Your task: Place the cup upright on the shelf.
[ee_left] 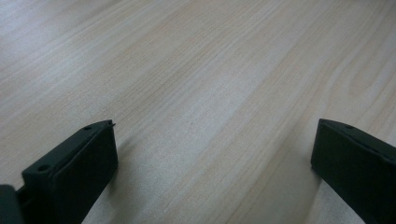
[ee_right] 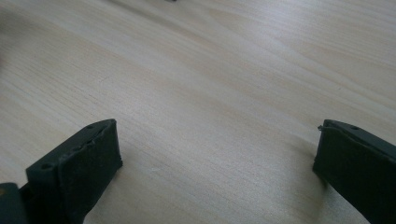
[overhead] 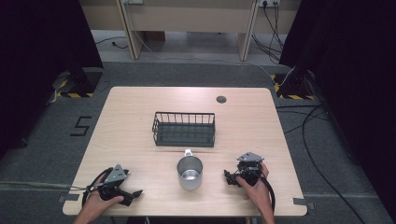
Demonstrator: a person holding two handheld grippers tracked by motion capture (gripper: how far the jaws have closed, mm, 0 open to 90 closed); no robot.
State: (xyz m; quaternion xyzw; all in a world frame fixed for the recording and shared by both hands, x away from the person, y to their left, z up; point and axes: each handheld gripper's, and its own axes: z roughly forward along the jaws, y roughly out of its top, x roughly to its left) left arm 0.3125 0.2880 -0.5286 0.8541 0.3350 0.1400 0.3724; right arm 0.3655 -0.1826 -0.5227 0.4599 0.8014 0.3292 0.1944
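A light wooden table (overhead: 140, 107) with rounded corners stands on grey carpet (overhead: 46, 140). Black curtains (overhead: 42, 37) hang at both sides. Beyond the table's far edge stands a pale wooden bench (overhead: 187, 18). Cables (overhead: 317, 140) trail over the floor right of the table.
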